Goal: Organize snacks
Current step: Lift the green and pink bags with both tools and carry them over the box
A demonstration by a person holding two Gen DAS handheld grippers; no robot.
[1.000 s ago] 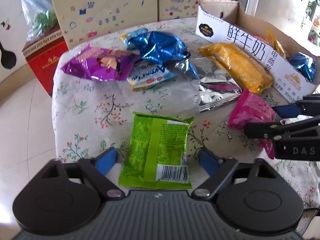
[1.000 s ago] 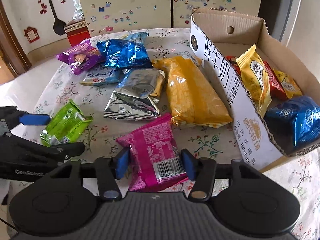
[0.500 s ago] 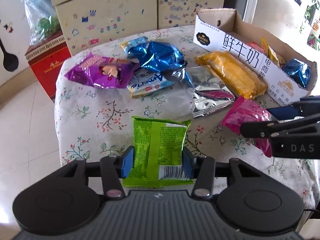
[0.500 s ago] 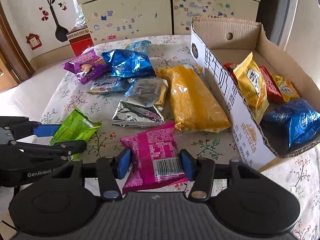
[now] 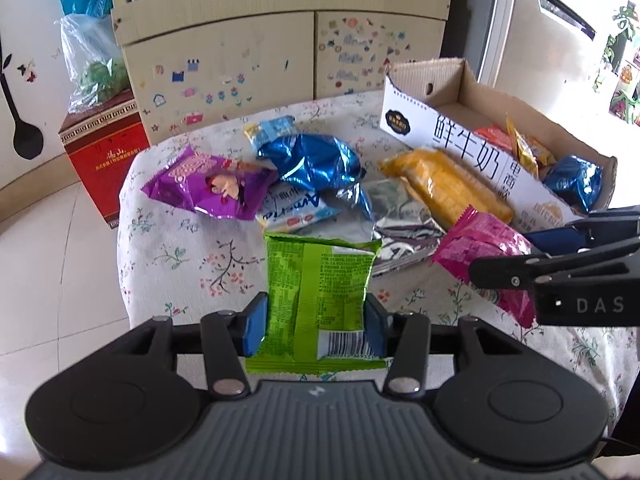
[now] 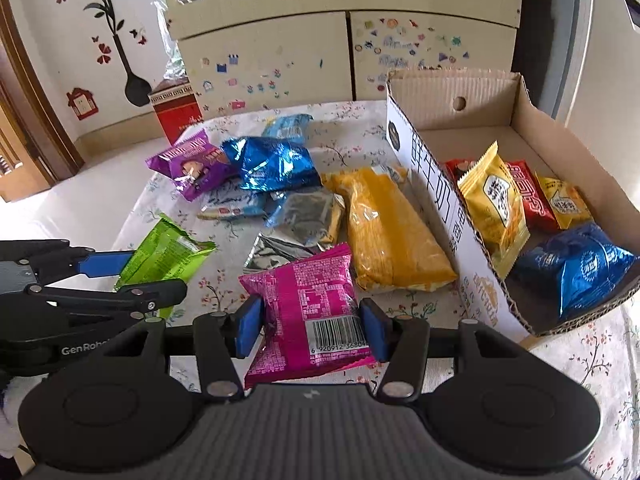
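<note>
In the left wrist view, one green packet (image 5: 318, 300) is clamped across its width in the left gripper (image 5: 316, 330), its long axis pointing ahead, left of the cardboard box (image 5: 480, 160). In the right wrist view, one pink packet (image 6: 308, 312) is clamped in the right gripper (image 6: 310, 326), the nearer to the box; six packets are counted left of it, five inside.
</note>
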